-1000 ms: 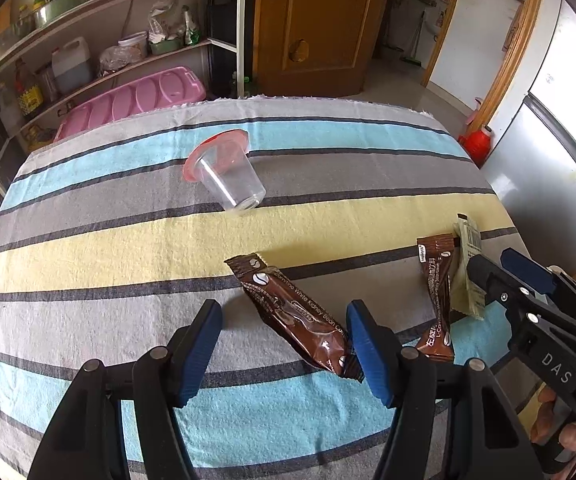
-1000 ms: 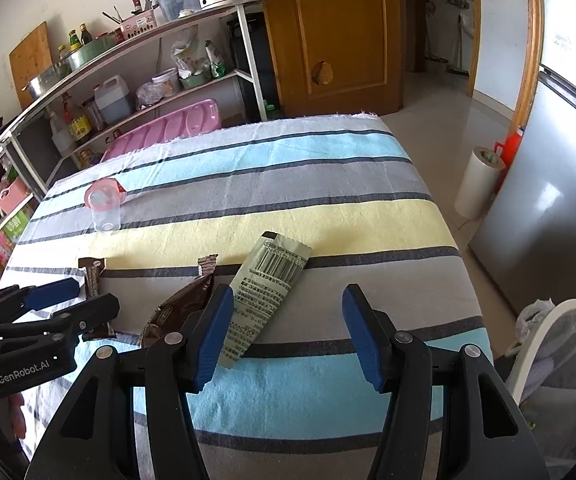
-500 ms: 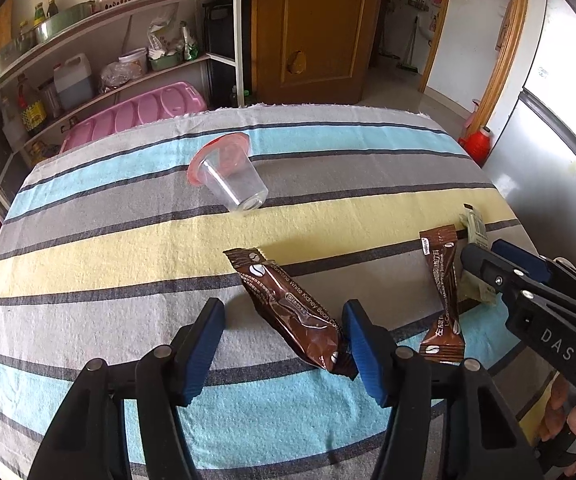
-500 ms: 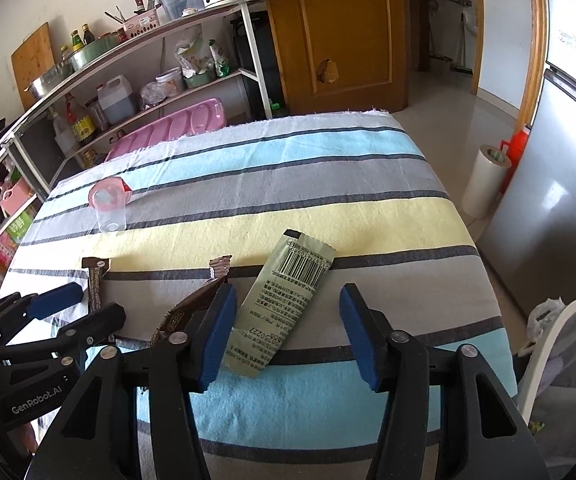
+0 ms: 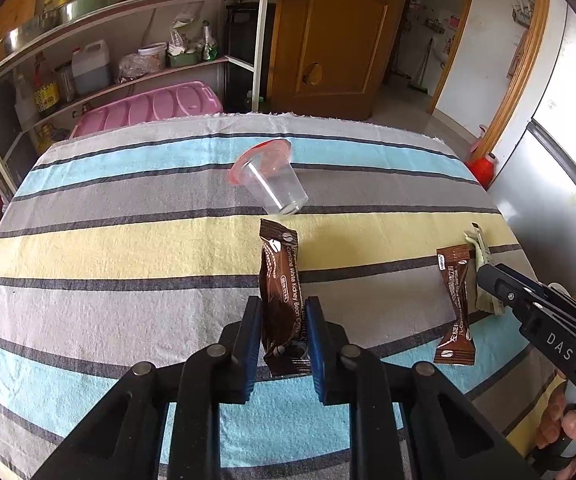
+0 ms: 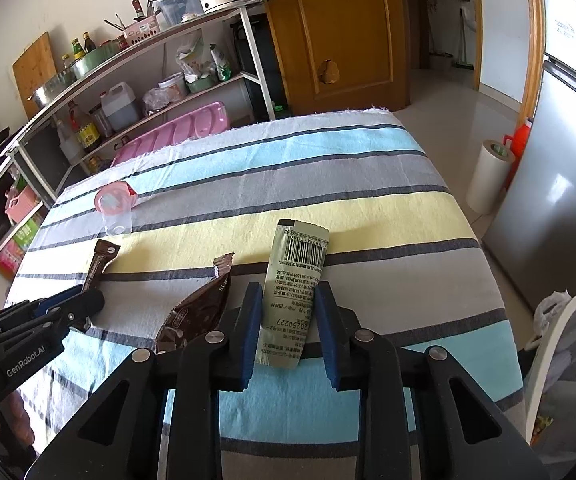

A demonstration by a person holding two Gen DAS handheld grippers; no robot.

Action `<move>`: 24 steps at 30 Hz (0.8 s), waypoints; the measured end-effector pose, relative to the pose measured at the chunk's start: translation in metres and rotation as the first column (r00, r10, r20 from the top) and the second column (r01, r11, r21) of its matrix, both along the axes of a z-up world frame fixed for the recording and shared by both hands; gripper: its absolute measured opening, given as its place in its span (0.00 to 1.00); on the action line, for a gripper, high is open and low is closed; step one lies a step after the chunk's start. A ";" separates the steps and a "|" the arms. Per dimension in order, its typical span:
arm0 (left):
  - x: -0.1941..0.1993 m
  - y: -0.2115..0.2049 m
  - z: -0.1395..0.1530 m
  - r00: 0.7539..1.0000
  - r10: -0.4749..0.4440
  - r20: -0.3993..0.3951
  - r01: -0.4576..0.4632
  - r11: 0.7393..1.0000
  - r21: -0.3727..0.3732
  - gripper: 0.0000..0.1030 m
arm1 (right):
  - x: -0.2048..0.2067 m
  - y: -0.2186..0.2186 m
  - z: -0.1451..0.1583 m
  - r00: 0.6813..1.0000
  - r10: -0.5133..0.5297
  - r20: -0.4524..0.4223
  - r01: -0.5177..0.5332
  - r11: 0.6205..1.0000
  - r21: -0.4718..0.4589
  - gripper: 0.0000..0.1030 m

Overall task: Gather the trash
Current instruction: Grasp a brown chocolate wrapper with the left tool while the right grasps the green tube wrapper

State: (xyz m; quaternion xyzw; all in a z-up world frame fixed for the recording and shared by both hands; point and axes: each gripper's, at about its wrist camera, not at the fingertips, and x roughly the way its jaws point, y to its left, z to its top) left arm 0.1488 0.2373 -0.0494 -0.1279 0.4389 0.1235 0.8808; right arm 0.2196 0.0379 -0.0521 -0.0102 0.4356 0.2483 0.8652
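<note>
While the left tongs (image 5: 283,334) pinch the long brown foil wrapper (image 5: 279,288) and the right tongs (image 6: 290,326) pinch the grey-green printed sachet (image 6: 294,280), nothing appears binned; the second brown wrapper (image 5: 454,312) between them and the overturned clear plastic cup (image 5: 273,184) ahead remain.

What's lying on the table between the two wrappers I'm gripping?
A second brown wrapper, seen in both views. It lies apart from the brown wrapper in the left gripper and close beside the green packet in the right gripper.

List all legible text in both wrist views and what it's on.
"White Kidney Bean": brown wrapper, between the left gripper jaws.
"DAS": right gripper body, left view.
"GenRobot.AI": left gripper body, right view.
"20250227": green sachet, between the right gripper jaws.
Remaining print unreadable.
</note>
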 end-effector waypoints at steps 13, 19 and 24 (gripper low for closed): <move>-0.003 -0.009 0.006 1.000 -0.015 0.011 0.015 1.000 0.000 0.20 | -0.010 -0.007 0.006 1.000 0.006 0.023 -0.007 1.000 0.021 0.25; -0.008 -0.021 0.020 0.998 -0.042 0.044 0.041 0.999 0.017 0.20 | -0.019 -0.017 0.017 0.999 0.000 0.050 -0.002 0.999 0.040 0.25; -0.012 -0.039 0.032 0.994 -0.079 0.075 0.078 0.997 0.029 0.20 | -0.027 -0.028 0.026 0.998 -0.010 0.060 0.007 0.998 0.056 0.25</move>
